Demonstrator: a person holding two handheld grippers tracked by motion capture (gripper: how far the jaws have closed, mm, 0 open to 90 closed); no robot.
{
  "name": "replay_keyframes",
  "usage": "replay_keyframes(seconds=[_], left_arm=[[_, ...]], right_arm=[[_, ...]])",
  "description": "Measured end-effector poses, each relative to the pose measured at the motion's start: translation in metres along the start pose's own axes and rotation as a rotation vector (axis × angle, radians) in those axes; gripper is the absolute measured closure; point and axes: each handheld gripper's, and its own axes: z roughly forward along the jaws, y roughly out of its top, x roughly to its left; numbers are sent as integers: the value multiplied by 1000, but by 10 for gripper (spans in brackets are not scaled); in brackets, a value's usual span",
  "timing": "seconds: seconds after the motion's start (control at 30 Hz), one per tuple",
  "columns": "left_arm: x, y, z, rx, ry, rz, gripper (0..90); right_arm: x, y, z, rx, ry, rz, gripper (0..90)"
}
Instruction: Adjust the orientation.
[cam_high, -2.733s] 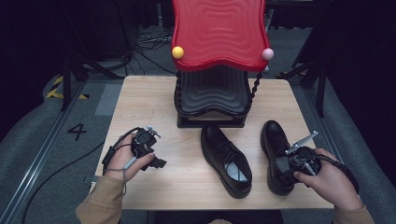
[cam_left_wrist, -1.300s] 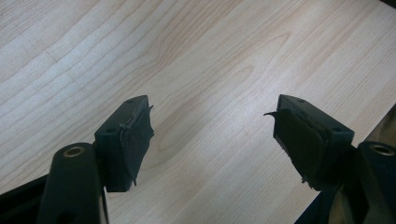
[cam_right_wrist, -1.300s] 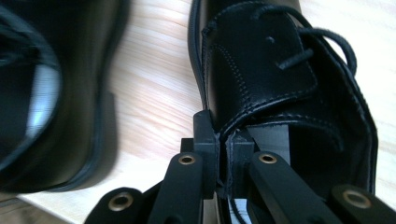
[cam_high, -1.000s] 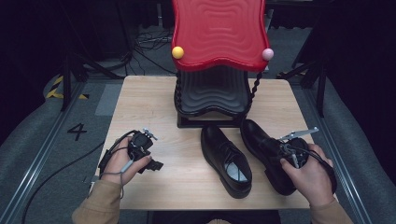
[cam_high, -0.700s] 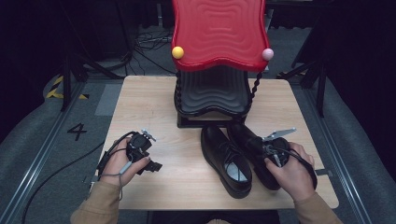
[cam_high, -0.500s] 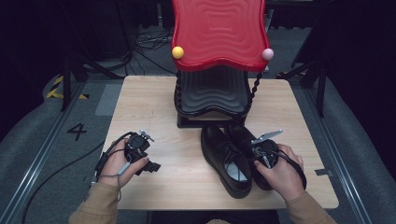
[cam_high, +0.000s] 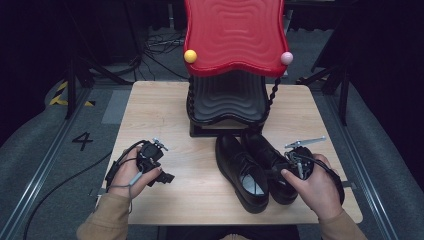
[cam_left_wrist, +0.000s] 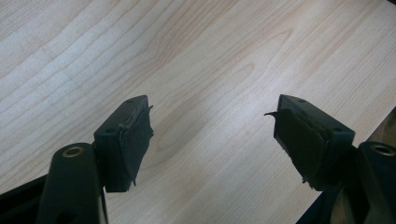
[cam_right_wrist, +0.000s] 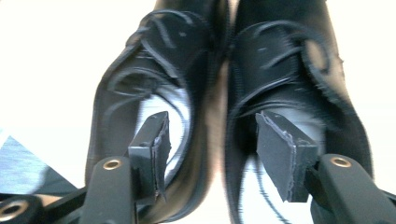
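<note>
In the high view the desk (cam_high: 165, 115) is lit evenly from above, while the surroundings at the frame edges are left almost black. Glare is seen on the red wavy top (cam_high: 235, 35). In the right gripper view the black shoes (cam_right_wrist: 219, 93) are smeared by motion blur and the background is overexposed to white. The left gripper view is rendered sharp, with wood grain clearly resolved.

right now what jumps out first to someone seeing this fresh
A wavy red shelf top with a yellow knob and a pink knob looms over the far side of the wooden table. In front of the rack, two black dress shoes sit side by side, with the right tongs open above them.
</note>
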Motion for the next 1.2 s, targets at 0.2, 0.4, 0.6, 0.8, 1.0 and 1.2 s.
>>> replay_keyframes(seconds=[0.2,0.4,0.6,0.8,1.0,1.2], left_arm=[[-3,4,4,15,-3,8,279],[0,0,3,9,-1,-5,278],[1,-3,2,8,4,-11,278],[0,-2,2,9,1,-10,278],[0,-2,2,6,1,-8,277],[-1,1,3,8,5,0,278]], right_arm=[[4,1,24,68,-55,-12,416],[11,6,52,122,-84,-28,384],[14,16,68,164,-141,-32,444],[23,18,73,149,-150,-65,566],[20,19,79,168,-175,-33,541],[20,20,81,195,-187,-58,569]])
